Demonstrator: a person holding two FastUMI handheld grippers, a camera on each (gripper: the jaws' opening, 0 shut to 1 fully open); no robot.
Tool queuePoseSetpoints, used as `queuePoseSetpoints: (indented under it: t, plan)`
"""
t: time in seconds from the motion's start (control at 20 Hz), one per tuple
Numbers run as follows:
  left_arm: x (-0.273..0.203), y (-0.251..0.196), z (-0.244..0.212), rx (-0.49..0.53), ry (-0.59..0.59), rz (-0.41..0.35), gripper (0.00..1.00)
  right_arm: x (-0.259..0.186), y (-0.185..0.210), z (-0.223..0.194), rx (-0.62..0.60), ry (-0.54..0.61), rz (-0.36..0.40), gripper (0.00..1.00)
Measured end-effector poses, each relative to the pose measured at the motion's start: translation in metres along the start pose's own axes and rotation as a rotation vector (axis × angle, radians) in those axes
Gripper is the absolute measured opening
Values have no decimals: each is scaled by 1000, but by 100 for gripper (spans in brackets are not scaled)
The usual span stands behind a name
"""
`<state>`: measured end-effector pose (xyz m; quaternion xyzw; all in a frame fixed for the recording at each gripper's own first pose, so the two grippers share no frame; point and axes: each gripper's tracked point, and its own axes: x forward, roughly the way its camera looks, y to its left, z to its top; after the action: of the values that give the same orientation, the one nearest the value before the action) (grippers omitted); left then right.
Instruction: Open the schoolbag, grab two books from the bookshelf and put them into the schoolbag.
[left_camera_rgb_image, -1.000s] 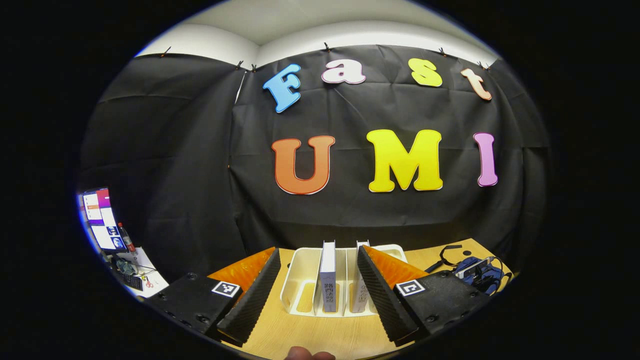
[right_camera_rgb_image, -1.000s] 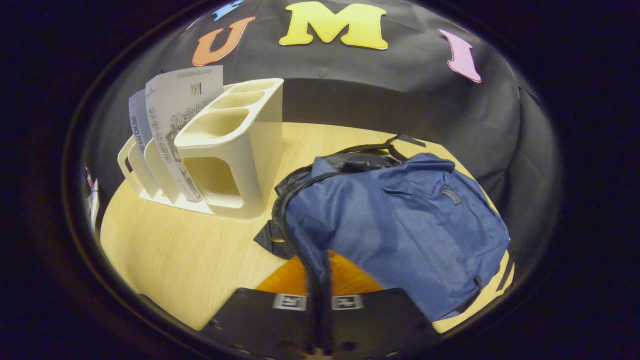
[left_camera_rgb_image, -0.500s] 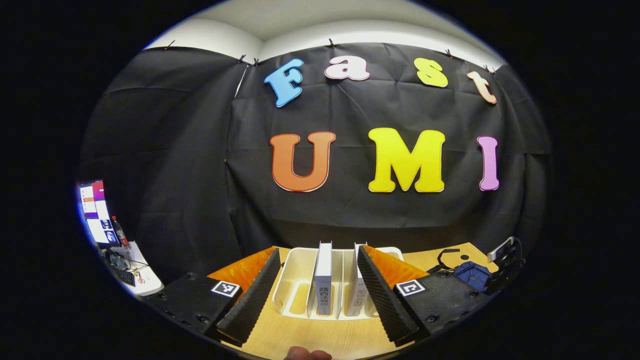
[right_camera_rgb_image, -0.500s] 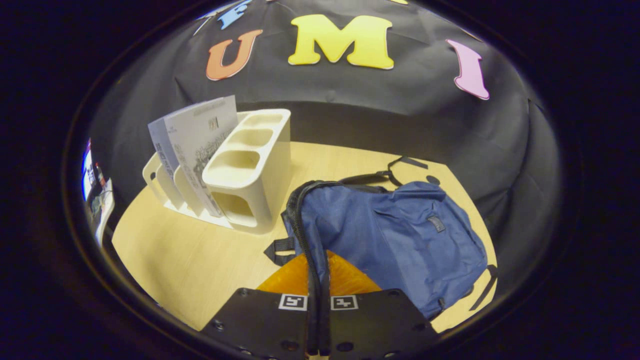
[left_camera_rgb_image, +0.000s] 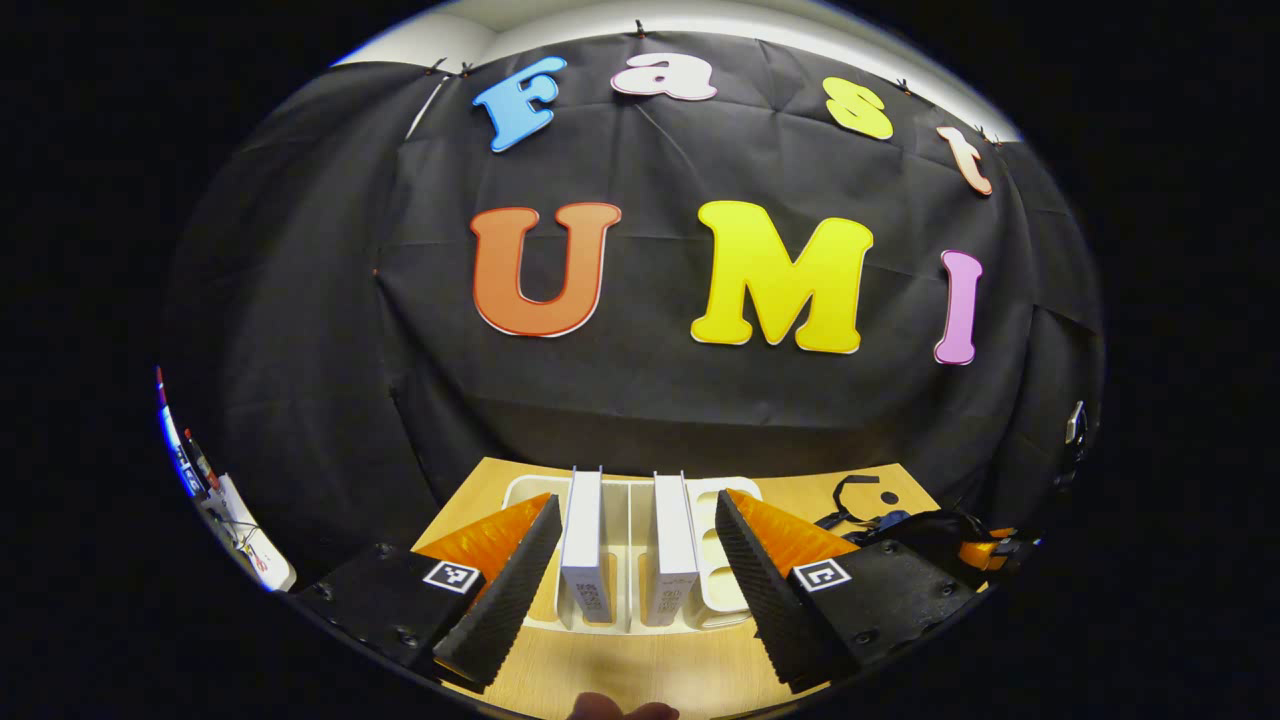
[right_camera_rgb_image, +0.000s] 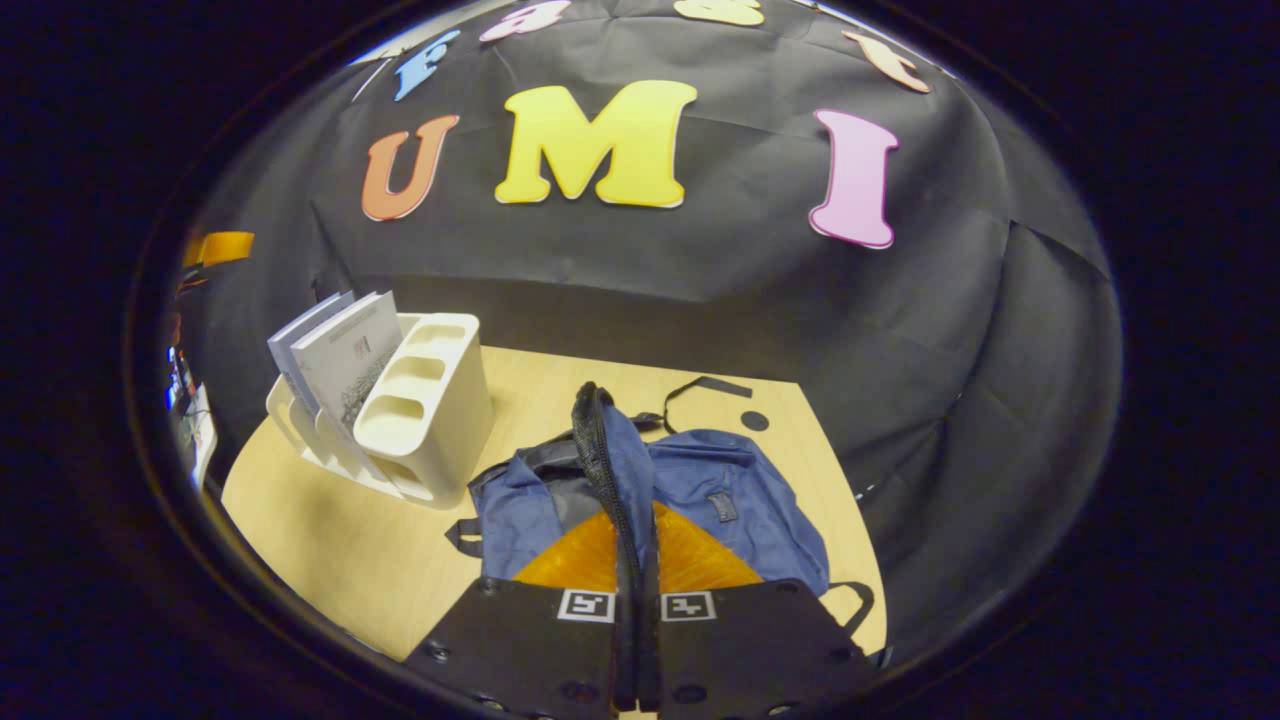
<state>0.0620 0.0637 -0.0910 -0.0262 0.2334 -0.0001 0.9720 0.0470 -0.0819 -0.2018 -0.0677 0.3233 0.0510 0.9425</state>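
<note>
Schoolbag (right_camera_rgb_image: 740, 495): blue, slumped on the wooden table (right_camera_rgb_image: 330, 540) just right of the bookshelf, its zippered rim (right_camera_rgb_image: 603, 450) lifted into an upright ridge and pinched between the clenched fingers of the right gripper (right_camera_rgb_image: 637, 600); mouth thereby held up, dark lining visible on the left of the ridge; judged a grip meant to keep the opening accessible for loading

Straps (right_camera_rgb_image: 700, 388): trailing loose on the table behind the bag, toward the black cloth wall

Bookshelf (right_camera_rgb_image: 425, 400): cream plastic rack, standing near the bag without clearly touching it; three open cups on the end nearest the bag, slotted dividers beyond

Two books (right_camera_rgb_image: 340, 360): upright and leaning slightly in the slots, spines toward the left gripper's camera; seen there as left book (left_camera_rgb_image: 585, 540) and right book (left_camera_rgb_image: 672, 545) in neighbouring slots, apart from each other

Left gripper (left_camera_rgb_image: 632, 575): released, jaws spread wide, both books framed between them but neither touched; levelled at the rack from the table's near edge, pointing roughly horizontally along the slots; judged a pre-grasp alignment, no book yet taken

Right gripper, pose: raised above the table, tilted downward over the bag, rim drawn up toward its camera

Fingertip (left_camera_rgb_image: 620, 710): a person's, at the bottom edge of the left gripper view
</note>
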Motion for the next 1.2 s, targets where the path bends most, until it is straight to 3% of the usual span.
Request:
queuePoseSetpoints:
  t: [0.1, 0.3, 0.6, 0.9, 1.2]
  plan:
    - [21, -14, -8, -6, 96, -53, 97, -3, -24, 11, 57, -4, -1, 2]
    - [48, -28, -48, -89, 416, -145, 98, -5, -72, 28, 72, -13, -3, 2]
    - [78, -25, -82, -106, 762, -126, 99, -2, -116, 38, 88, -17, 24, 2]
    - [106, -22, -117, -77, 971, -71, 99, 3, -131, 35, 114, -12, 50, 2]
    - [138, -15, -143, -18, 1063, 4, 97, 10, -138, 27, 164, -3, 66, 5]
